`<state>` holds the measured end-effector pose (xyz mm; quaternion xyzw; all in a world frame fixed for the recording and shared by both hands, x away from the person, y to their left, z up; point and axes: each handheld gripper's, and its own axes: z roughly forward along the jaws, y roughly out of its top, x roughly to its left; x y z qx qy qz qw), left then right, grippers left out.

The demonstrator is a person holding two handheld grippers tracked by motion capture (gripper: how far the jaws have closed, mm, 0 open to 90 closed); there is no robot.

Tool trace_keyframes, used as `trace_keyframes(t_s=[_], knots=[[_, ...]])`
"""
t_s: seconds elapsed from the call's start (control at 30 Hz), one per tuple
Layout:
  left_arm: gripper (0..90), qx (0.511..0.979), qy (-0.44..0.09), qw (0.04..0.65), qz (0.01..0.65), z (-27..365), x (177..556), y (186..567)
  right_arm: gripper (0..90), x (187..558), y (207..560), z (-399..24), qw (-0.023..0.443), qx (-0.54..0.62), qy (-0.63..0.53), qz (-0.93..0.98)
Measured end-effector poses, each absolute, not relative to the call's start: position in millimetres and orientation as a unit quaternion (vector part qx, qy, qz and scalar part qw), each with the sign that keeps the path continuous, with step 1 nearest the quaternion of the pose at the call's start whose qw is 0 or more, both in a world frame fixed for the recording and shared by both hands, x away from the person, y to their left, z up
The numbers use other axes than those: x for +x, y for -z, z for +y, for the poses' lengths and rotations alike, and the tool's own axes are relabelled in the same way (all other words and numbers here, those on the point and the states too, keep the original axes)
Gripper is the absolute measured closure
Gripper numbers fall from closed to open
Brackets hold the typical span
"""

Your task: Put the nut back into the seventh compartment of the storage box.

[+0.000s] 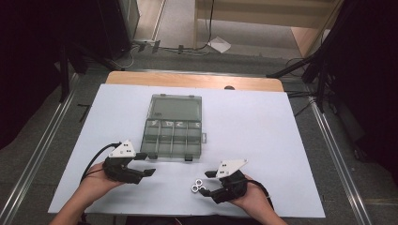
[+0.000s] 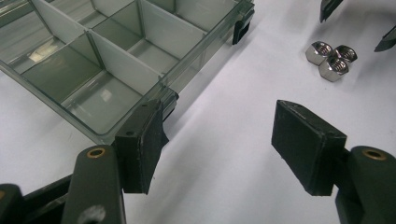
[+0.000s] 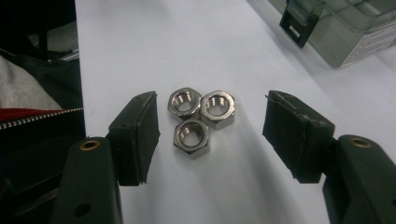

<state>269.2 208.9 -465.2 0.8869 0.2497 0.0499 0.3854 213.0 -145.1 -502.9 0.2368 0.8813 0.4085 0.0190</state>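
Right hand-held gripper [image 3: 210,135] low at lower centre, jaws apart around three steel nuts [image 3: 200,119] without touching, left hand-held gripper [image 2: 219,149] gaping empty beside clear compartment box [image 2: 116,60], white table [image 1: 263,136], dark room.

High view looks down; both close gripper views share the nuts [image 3: 200,119].

The 3 shiny silver metal hex nuts [image 3: 200,119] gleam on a matt white paper sheet [image 1: 263,126], near the glossy, smooth, smoky clear plastic compartment box [image 1: 172,129].
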Motion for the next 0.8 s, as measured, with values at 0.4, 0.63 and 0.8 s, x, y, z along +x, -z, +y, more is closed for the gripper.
trace_keyframes(t_s=[0.4,0.63,0.8], knots=[[34.4,0.887,-0.051,0.386,0.249,207.0,271.2,465.1,48.2,209.1,507.0,-143.0,0.010,0.225,-0.397,0.890],[34.4,0.888,-0.049,0.385,0.246,206.9,272.3,464.4,56.0,206.9,509.6,-140.5,0.014,0.220,-0.387,0.895],[34.4,0.889,-0.049,0.381,0.249,207.8,273.3,463.1,59.5,205.4,511.7,-139.1,0.010,0.211,-0.383,0.899]])
